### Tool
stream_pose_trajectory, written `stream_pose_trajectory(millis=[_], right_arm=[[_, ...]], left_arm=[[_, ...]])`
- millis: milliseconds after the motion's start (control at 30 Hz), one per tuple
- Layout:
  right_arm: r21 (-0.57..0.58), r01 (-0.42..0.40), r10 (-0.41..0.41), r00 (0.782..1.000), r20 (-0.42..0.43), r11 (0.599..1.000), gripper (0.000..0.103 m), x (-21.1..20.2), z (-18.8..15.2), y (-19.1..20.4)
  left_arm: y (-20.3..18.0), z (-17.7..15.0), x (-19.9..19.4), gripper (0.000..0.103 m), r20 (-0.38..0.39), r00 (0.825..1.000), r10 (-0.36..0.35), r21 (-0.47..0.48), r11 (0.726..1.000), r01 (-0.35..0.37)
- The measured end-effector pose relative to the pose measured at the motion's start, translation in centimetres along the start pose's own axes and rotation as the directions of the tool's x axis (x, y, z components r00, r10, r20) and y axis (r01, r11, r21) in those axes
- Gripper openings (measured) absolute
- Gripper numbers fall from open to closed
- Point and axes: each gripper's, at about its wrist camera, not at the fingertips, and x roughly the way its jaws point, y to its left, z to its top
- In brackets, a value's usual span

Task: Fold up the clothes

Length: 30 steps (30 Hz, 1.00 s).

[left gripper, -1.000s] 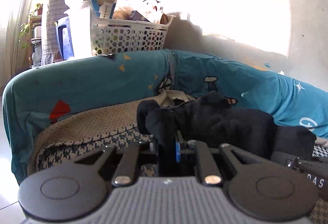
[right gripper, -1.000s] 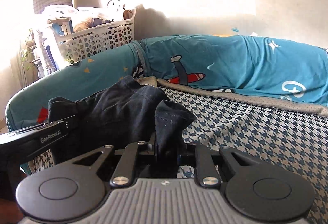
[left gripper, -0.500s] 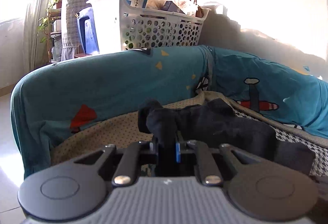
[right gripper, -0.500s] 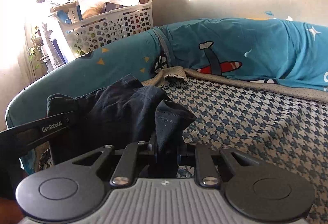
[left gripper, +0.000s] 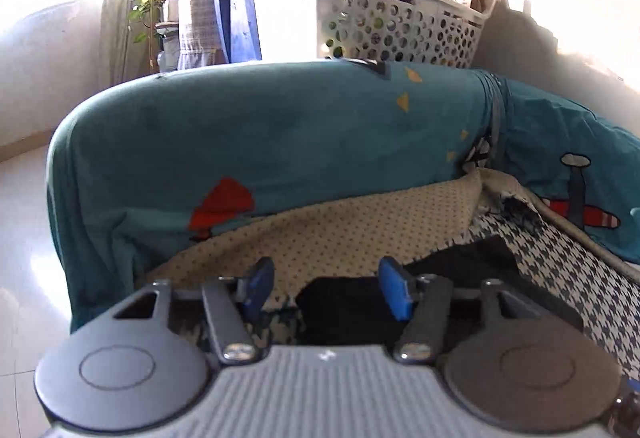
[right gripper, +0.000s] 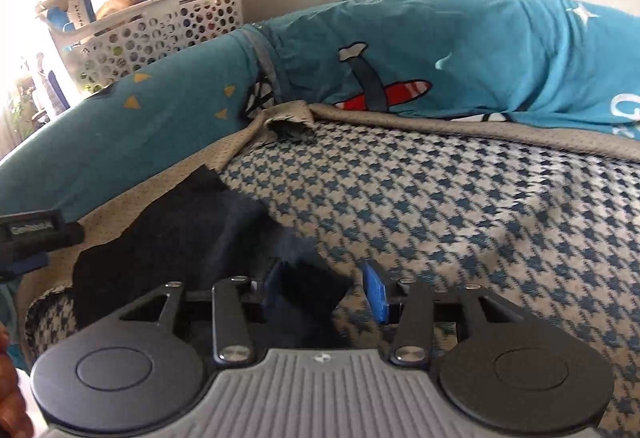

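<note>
Dark garment [right gripper: 192, 238] lies on the houndstooth cover [right gripper: 460, 222] beside the teal armrest [left gripper: 260, 141], its long axis roughly parallel to that armrest. Left gripper [left gripper: 326, 288] and right gripper [right gripper: 322, 290] have just been opening; cloth sits loose between their jaws, ungripped. Withdraw both straight back so no edge drags.

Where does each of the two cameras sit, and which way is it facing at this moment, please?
Left wrist view: sits on the left gripper, facing the sofa's teal-covered armrest and white laundry basket; its jaws have just been opening, spread above the dark garment.
Right wrist view: sits on the right gripper, facing the houndstooth seat cover and teal backrest; jaws just opening, garment between them, unpinched; the left gripper shows at left.
Shared: garment, basket, armrest.
</note>
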Motion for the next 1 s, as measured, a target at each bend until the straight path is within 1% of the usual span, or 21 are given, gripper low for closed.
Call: stream_pose_trajectory(millis=[67, 133, 167, 200, 267, 333, 367, 400, 467, 567, 667, 733, 767, 833, 867, 933, 1000], right_arm=[[0.013, 0.025, -0.025, 0.999, 0.022, 1.0, 0.044, -0.8, 0.4, -1.1], [0.029, 0.016, -0.017, 0.999, 0.051, 0.999, 0.044, -1.8, 0.8, -1.6], [0.026, -0.002, 0.0, 0.998, 0.065, 1.0, 0.044, -2.2, 1.0, -1.6], [0.012, -0.027, 0.026, 0.997, 0.078, 1.0, 0.044, -2.6, 1.1, -1.3], [-0.037, -0.083, 0.087, 0.992, 0.094, 0.996, 0.044, -3.3, 1.2, -0.3], [-0.109, -0.156, 0.166, 0.983, 0.082, 0.982, 0.043, -3.6, 1.0, 1.1], [-0.136, -0.175, 0.185, 0.98, 0.071, 0.975, 0.043, -3.4, 0.8, 1.8], [-0.163, -0.187, 0.199, 0.978, 0.059, 0.969, 0.043, -3.3, 0.5, 2.4], [-0.185, -0.188, 0.198, 0.98, 0.037, 0.965, 0.043, -2.9, -0.1, 3.1], [-0.196, -0.19, 0.195, 0.981, 0.007, 0.962, 0.043, -2.3, -0.9, 3.7], [-0.205, -0.187, 0.189, 0.982, -0.009, 0.961, 0.043, -2.0, -1.7, 4.0], [-0.207, -0.176, 0.178, 0.984, -0.009, 0.962, 0.043, -1.9, -2.1, 3.9], [-0.201, -0.177, 0.178, 0.984, -0.013, 0.964, 0.043, -1.7, -2.2, 3.8], [-0.186, -0.18, 0.18, 0.984, -0.021, 0.966, 0.043, -1.4, -2.3, 3.5], [-0.182, -0.18, 0.179, 0.984, -0.022, 0.967, 0.043, -1.3, -2.4, 3.4], [-0.178, -0.183, 0.182, 0.983, -0.025, 0.967, 0.044, -1.3, -2.6, 3.3], [-0.183, -0.184, 0.182, 0.983, -0.028, 0.966, 0.044, -1.3, -2.8, 3.2]], left_arm=[[0.5, 0.4, -0.5, 0.063, 0.009, 0.999, -0.035, -0.034, 0.999, 0.035], [0.8, 0.8, -0.9, 0.063, 0.013, 0.997, -0.075, -0.06, 0.995, 0.076], [0.7, 0.8, -1.0, 0.065, 0.014, 0.995, -0.098, -0.065, 0.993, 0.098], [0.6, 0.8, -1.0, 0.073, 0.011, 0.992, -0.123, -0.067, 0.99, 0.124], [0.1, 0.6, -0.7, 0.077, -0.004, 0.987, -0.161, -0.065, 0.985, 0.16], [-0.5, 0.3, -0.5, 0.077, -0.008, 0.979, -0.203, -0.044, 0.978, 0.202], [-0.8, 0.1, -0.4, 0.077, -0.01, 0.977, -0.213, -0.02, 0.977, 0.212], [-1.2, -0.1, -0.4, 0.077, -0.012, 0.976, -0.217, 0.005, 0.976, 0.218], [-1.8, -0.5, -0.3, 0.077, -0.019, 0.971, -0.238, 0.042, 0.97, 0.239], [-1.6, -1.0, -0.6, 0.077, -0.035, 0.953, -0.301, 0.031, 0.953, 0.302], [-0.9, -1.4, -1.4, 0.077, -0.043, 0.931, -0.363, 0.021, 0.931, 0.364], [-1.0, -1.7, -1.8, 0.078, -0.04, 0.919, -0.393, 0.045, 0.918, 0.395], [-1.1, -1.9, -1.9, 0.08, -0.038, 0.913, -0.406, 0.058, 0.911, 0.408], [-1.2, -2.2, -2.2, 0.087, -0.036, 0.901, -0.433, 0.085, 0.897, 0.434], [-1.3, -2.3, -2.0, 0.088, -0.044, 0.897, -0.44, 0.083, 0.893, 0.442], [-1.4, -2.6, -0.9, 0.089, -0.074, 0.901, -0.427, 0.049, 0.901, 0.431], [-1.2, -2.9, 0.3, 0.089, -0.102, 0.917, -0.385, 0.014, 0.922, 0.388]])
